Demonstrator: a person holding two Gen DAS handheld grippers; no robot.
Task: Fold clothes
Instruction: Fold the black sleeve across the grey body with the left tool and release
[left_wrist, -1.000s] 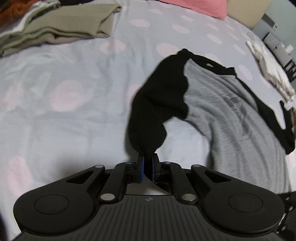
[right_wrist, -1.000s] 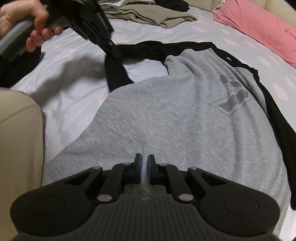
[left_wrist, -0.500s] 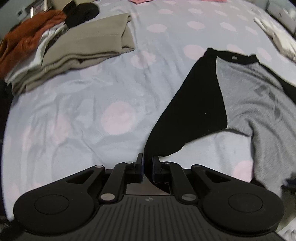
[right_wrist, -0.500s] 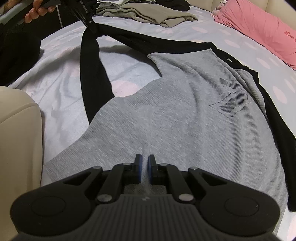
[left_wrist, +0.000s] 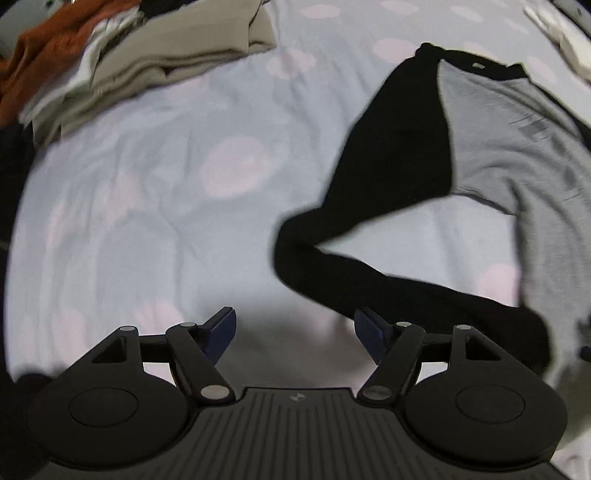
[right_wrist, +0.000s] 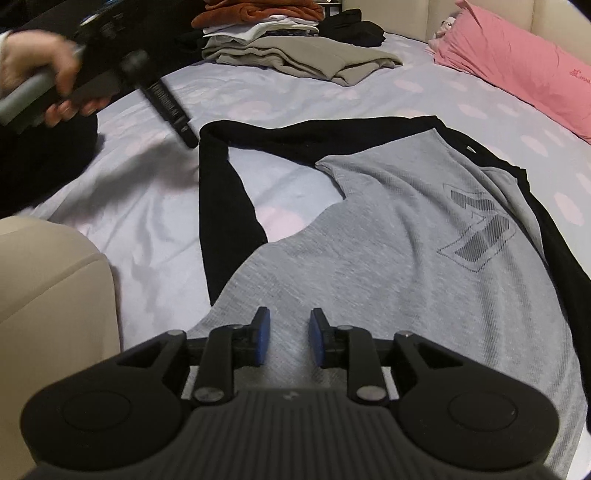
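A grey shirt (right_wrist: 399, 258) with black sleeves lies flat on the dotted bedsheet (right_wrist: 155, 221). Its near black sleeve (right_wrist: 221, 206) lies bent on the sheet; in the left wrist view this sleeve (left_wrist: 373, 177) runs down to the right. My left gripper (left_wrist: 294, 330) is open and empty, just left of the sleeve's lower part; it also shows in the right wrist view (right_wrist: 166, 107), held by a hand above the sleeve's bend. My right gripper (right_wrist: 287, 338) is open and empty over the shirt's hem.
A pile of folded clothes, beige (right_wrist: 303, 59) with orange (right_wrist: 258, 11) on top, sits at the far side of the bed. A pink pillow (right_wrist: 517, 59) lies at the back right. A beige padded edge (right_wrist: 48, 295) stands at the near left.
My left gripper opened and let go of the black sleeve, which now lies on the sheet. My right gripper also opened. The left gripper drew back to the left.
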